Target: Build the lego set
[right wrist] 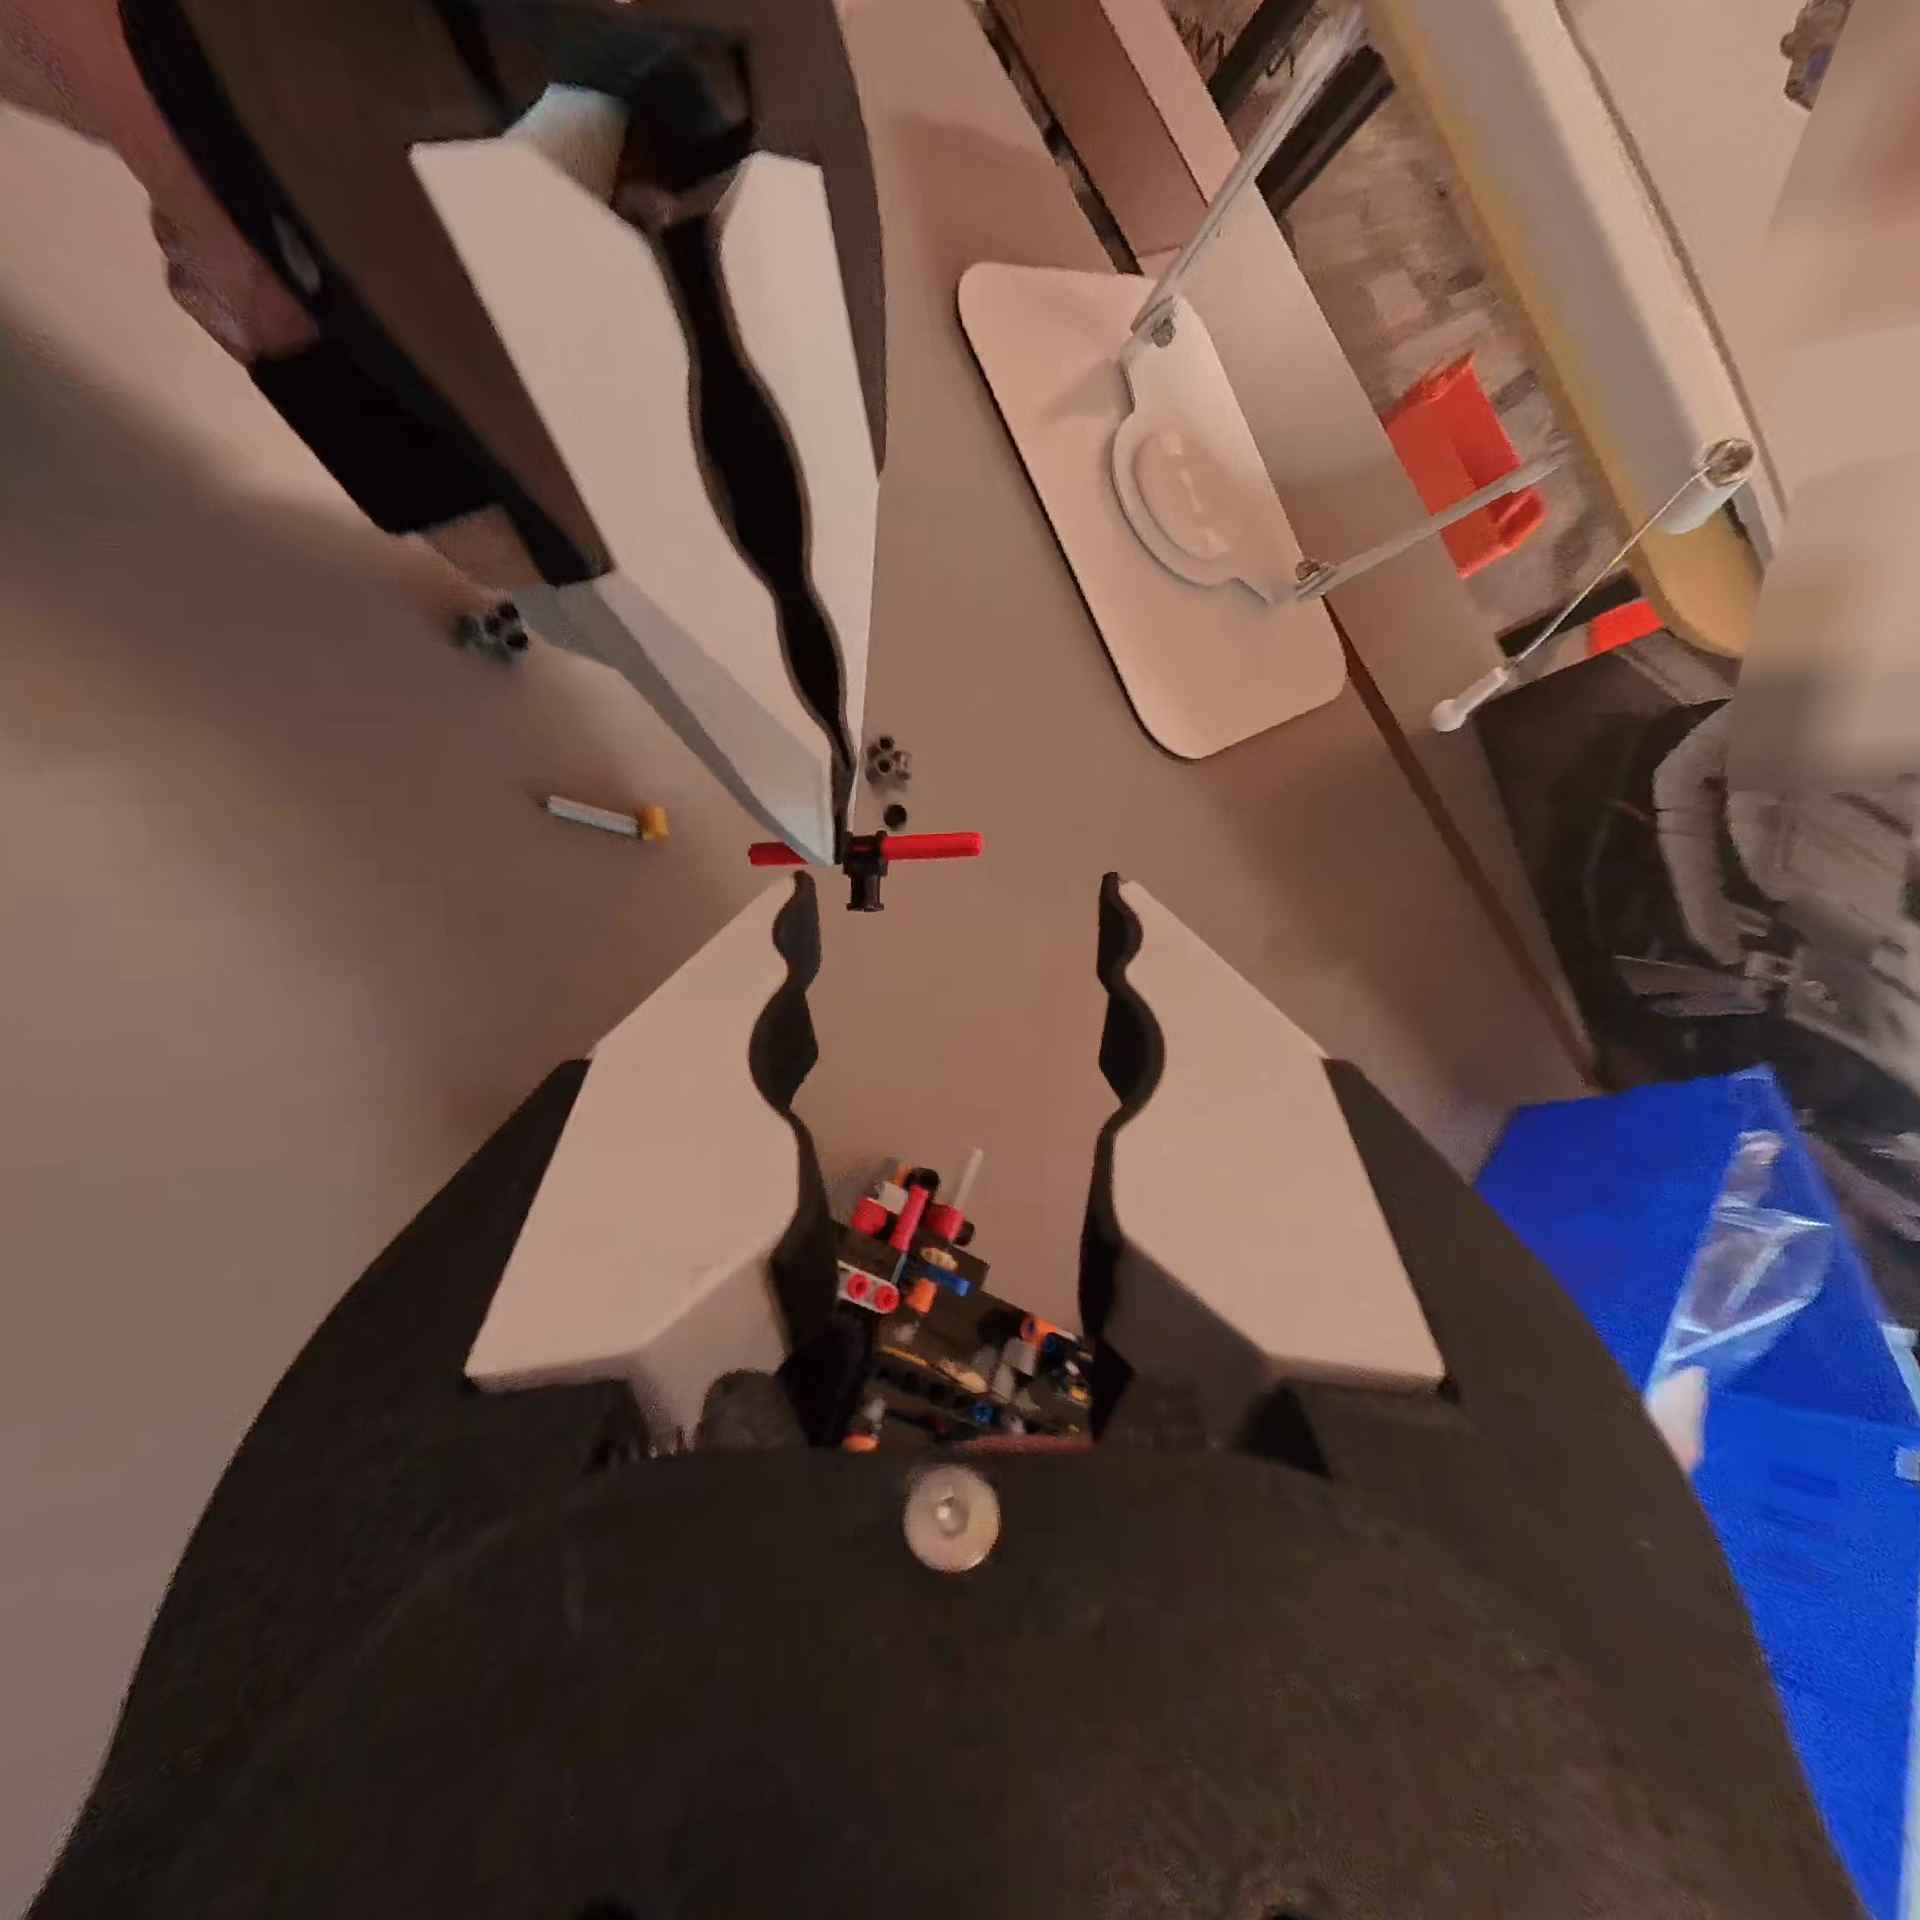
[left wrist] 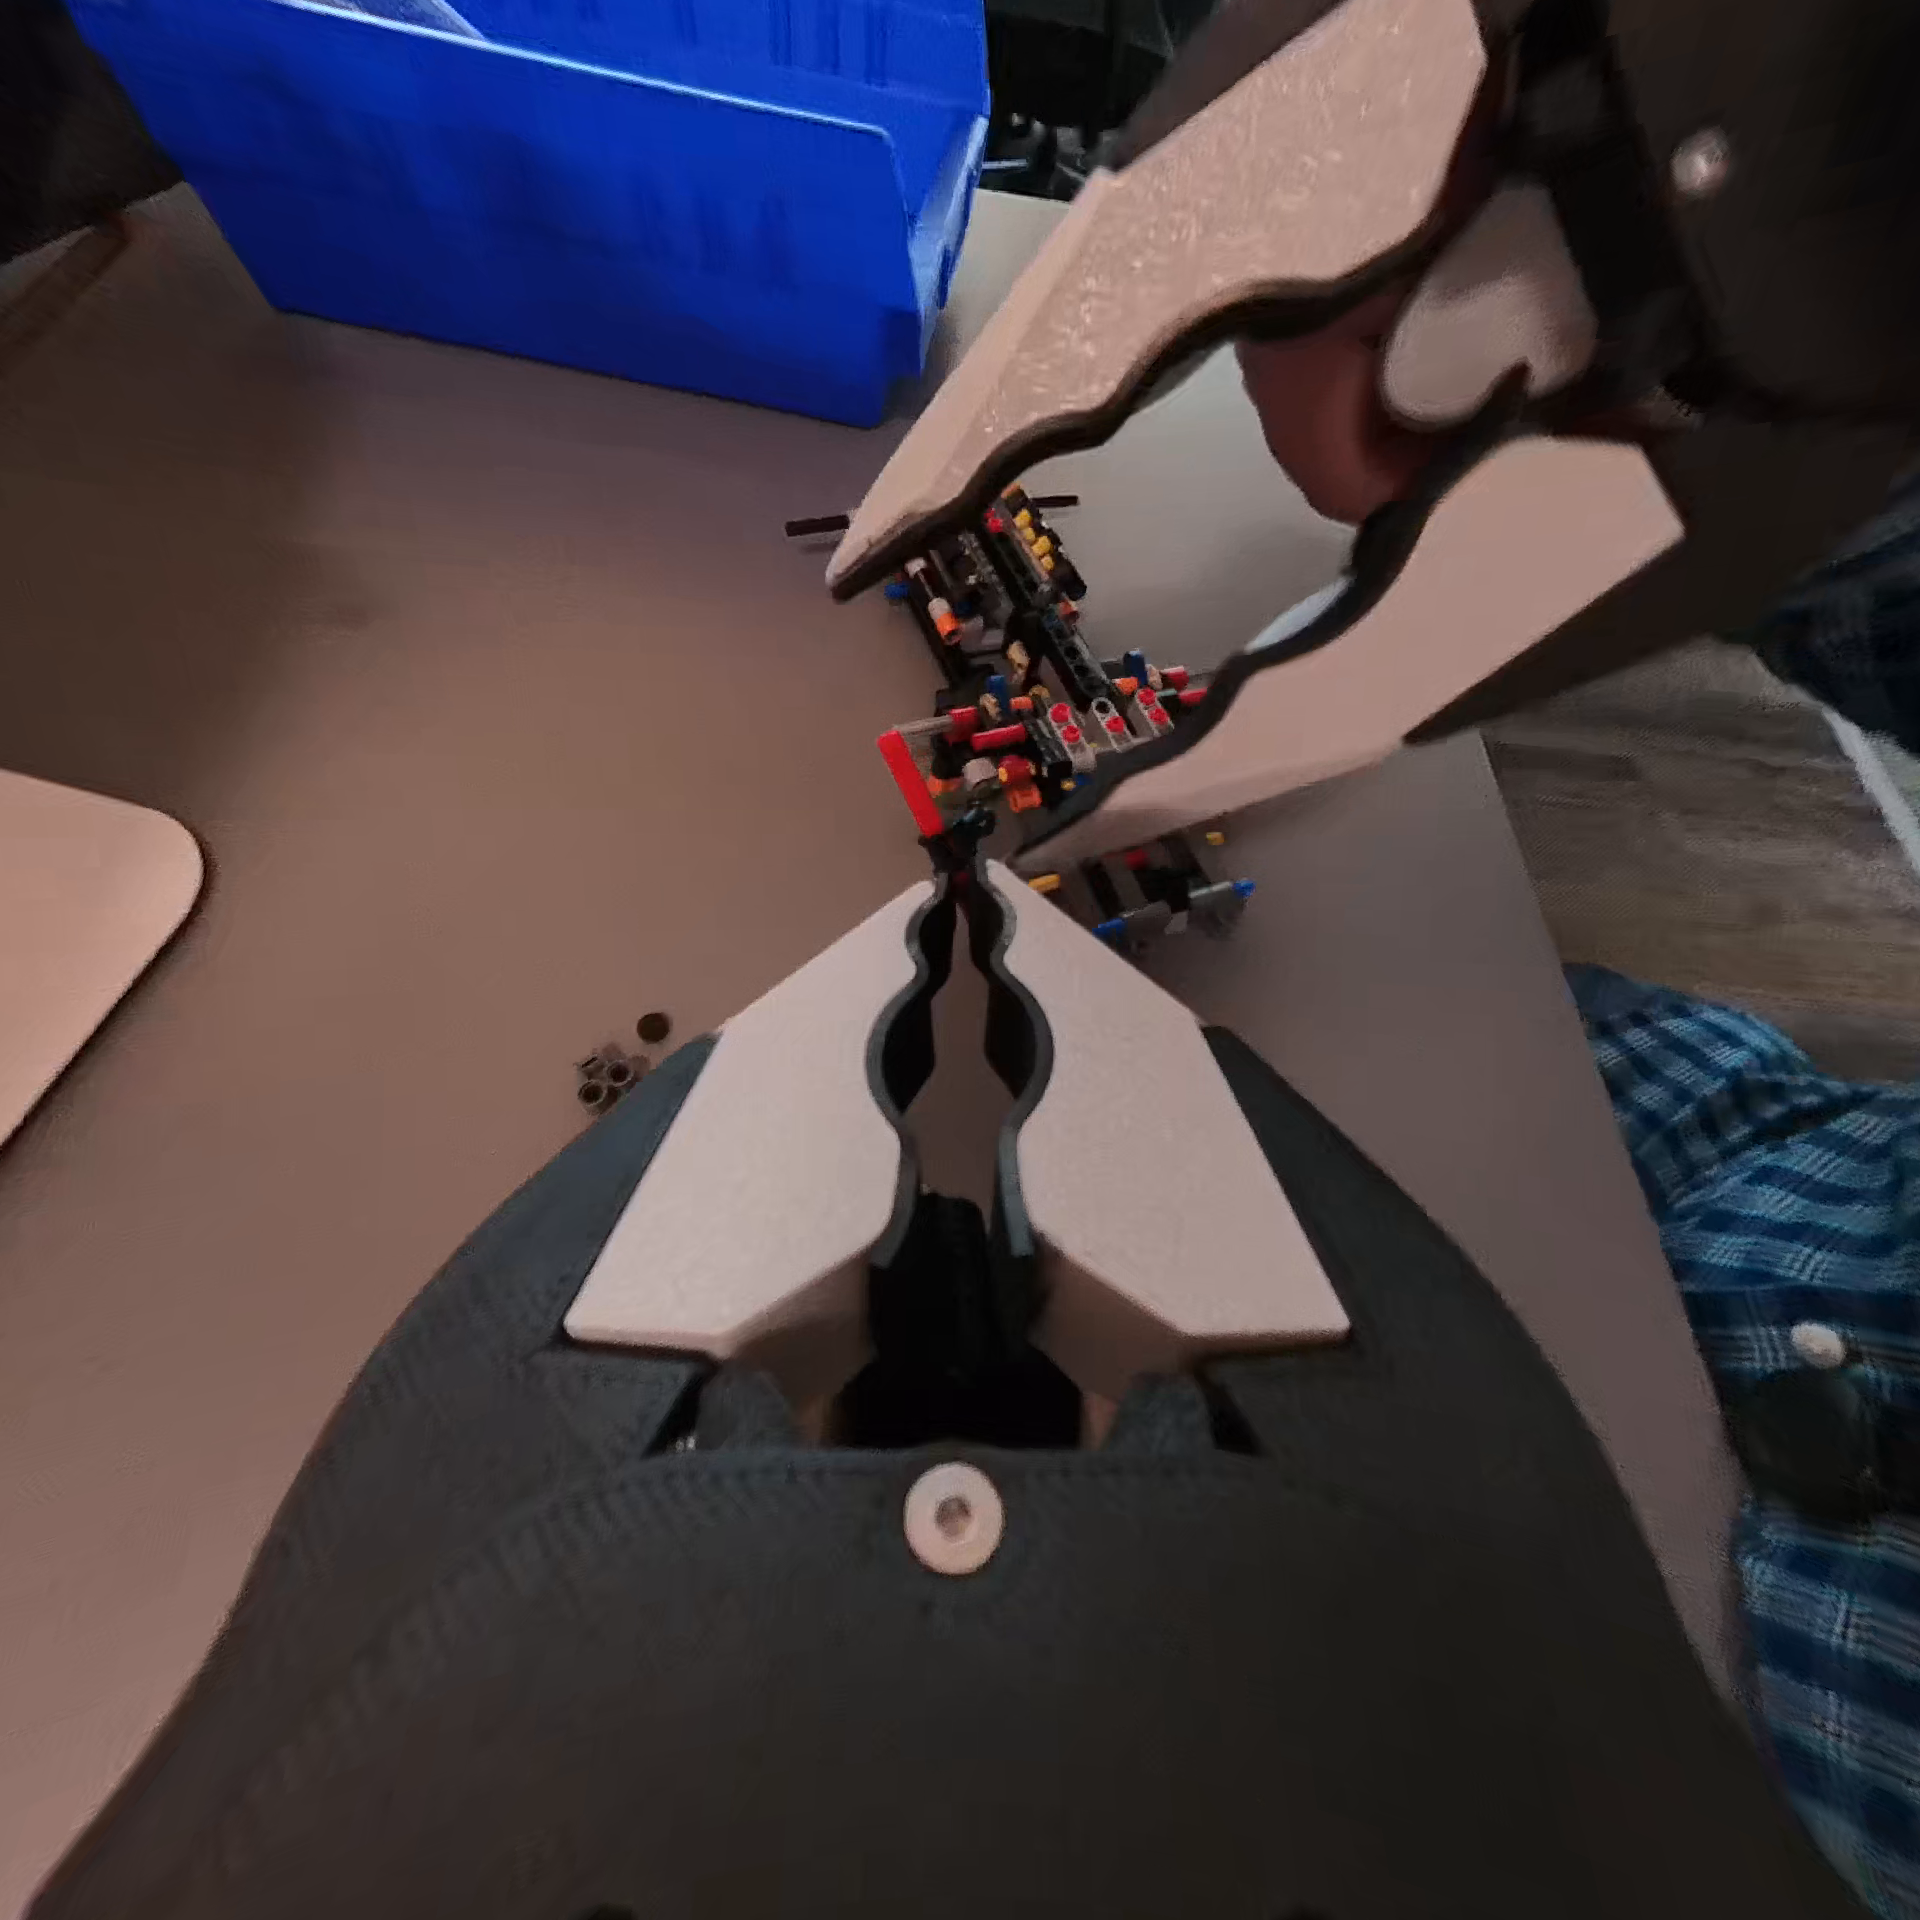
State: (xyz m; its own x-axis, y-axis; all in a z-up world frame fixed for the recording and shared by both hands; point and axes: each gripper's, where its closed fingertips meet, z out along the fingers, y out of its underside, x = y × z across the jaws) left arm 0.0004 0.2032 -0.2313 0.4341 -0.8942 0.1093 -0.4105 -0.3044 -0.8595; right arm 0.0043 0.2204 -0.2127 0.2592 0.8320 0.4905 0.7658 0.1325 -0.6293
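Note:
My left gripper is shut on a small black connector with a red axle through it. It holds this piece just above the table, at the near end of the lego build. In the right wrist view the same piece hangs at the left gripper's tips, just beyond my right gripper. My right gripper is open and straddles the multicoloured build, which shows between its fingers near their base. The right gripper also shows in the left wrist view, with one finger on each side of the build.
A blue bin stands at the back, with a clear bag in it. A second small sub-assembly lies near the table edge. Loose grey pieces and a white-and-yellow piece lie on the table. A white stand base sits nearby. A person's plaid sleeve is at the right.

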